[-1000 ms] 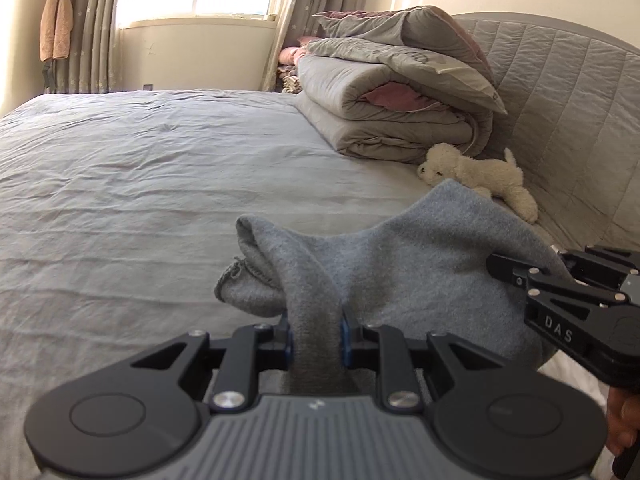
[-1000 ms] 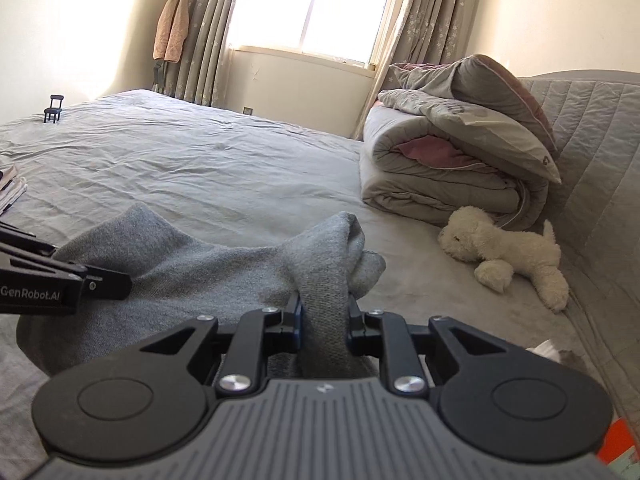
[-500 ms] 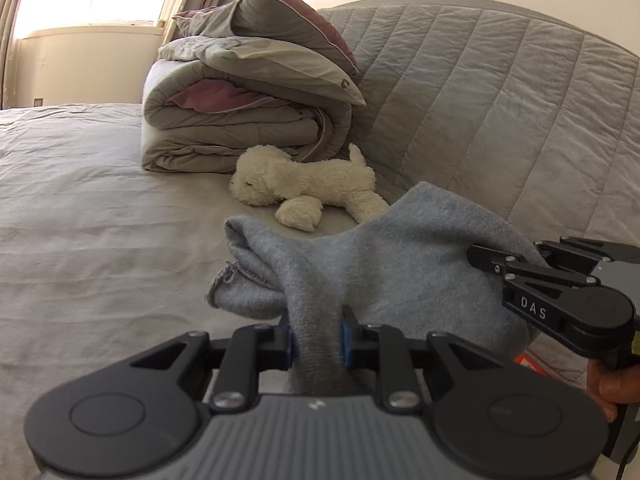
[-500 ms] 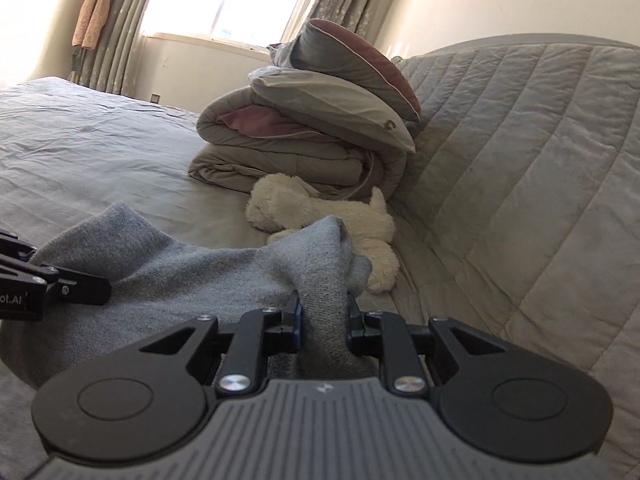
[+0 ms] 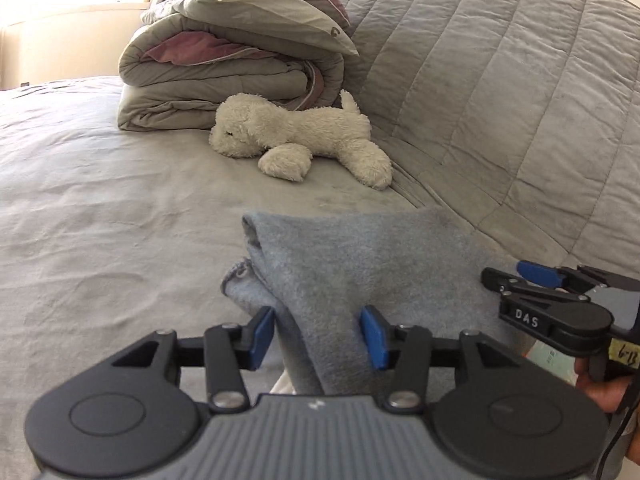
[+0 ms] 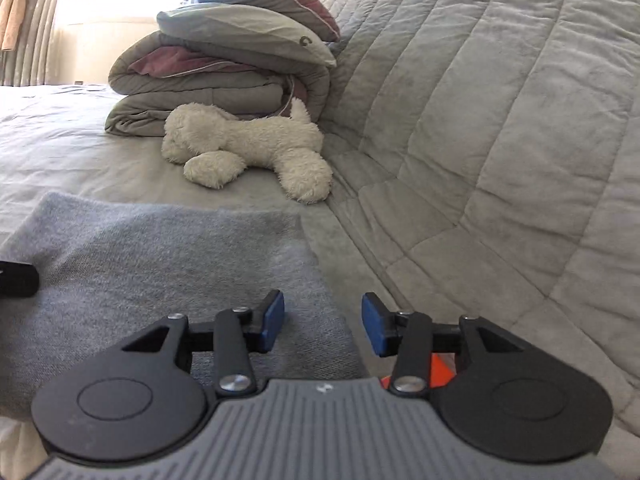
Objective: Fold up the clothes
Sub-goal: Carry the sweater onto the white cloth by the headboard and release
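Note:
A folded grey knit garment (image 5: 372,264) lies on the grey bed sheet (image 5: 100,208). My left gripper (image 5: 318,336) is open, and a raised fold of the garment stands loose between its blue pads (image 5: 262,334). In the right wrist view the garment (image 6: 160,272) lies flat. My right gripper (image 6: 323,322) is open over the garment's right edge, with nothing between its fingers. The left wrist view shows the right gripper (image 5: 532,280) at the garment's right side, held by a hand (image 5: 600,392).
A white plush dog (image 5: 304,136) lies just beyond the garment. Behind it sits a folded duvet with pillows (image 5: 224,64). A quilted grey headboard (image 6: 500,120) rises on the right. Something orange (image 6: 440,364) shows under the right gripper.
Both grippers have swung right toward the headboard and lowered the garment onto the bed. Both have opened and let the cloth go, and it now lies flatter.

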